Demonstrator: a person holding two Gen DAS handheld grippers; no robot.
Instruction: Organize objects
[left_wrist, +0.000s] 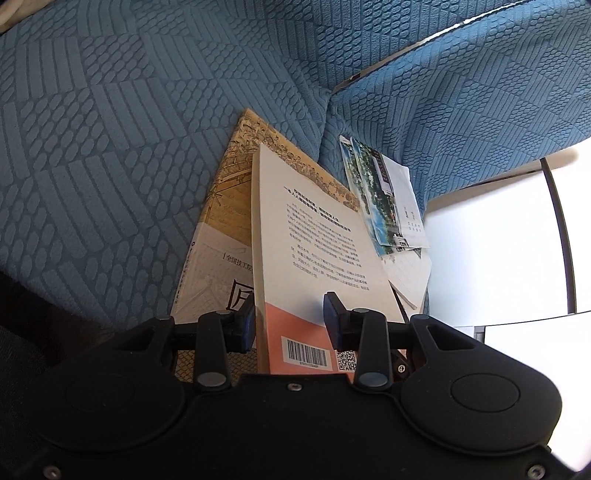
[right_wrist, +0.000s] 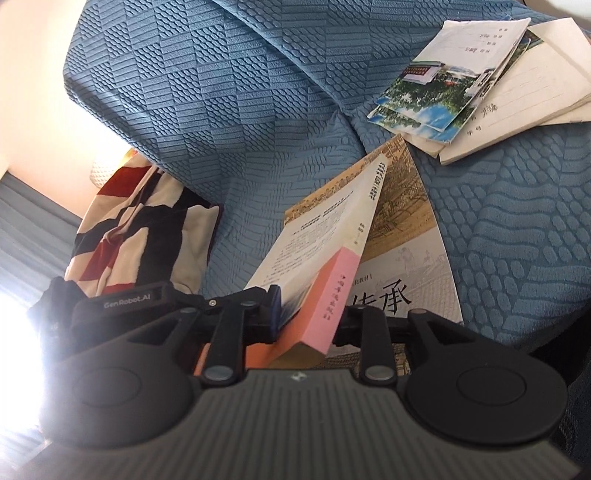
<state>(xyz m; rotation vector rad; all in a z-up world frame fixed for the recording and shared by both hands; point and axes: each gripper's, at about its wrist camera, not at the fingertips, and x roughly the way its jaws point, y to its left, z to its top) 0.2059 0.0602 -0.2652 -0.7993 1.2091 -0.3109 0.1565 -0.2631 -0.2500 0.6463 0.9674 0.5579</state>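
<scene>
A book with a white back cover, pink spine and barcode (left_wrist: 314, 240) (right_wrist: 314, 236) stands tilted on its edge on top of a large tan book (left_wrist: 221, 206) (right_wrist: 406, 236) that lies flat on the blue sofa. My left gripper (left_wrist: 290, 321) is shut on the pink book near its lower end, one pad on the back cover and the other behind the page edge. My right gripper (right_wrist: 308, 319) spans the same book at the spine, with both pads against it. The left gripper's body (right_wrist: 125, 299) shows beside it.
A loose pile of thin booklets and photo leaflets (left_wrist: 384, 206) (right_wrist: 443, 92) lies further back on the textured blue sofa cover (left_wrist: 110, 129) (right_wrist: 221, 92). A red, white and black striped cloth (right_wrist: 140, 229) sits at the left. A black pole (left_wrist: 561, 221) crosses a bright white area.
</scene>
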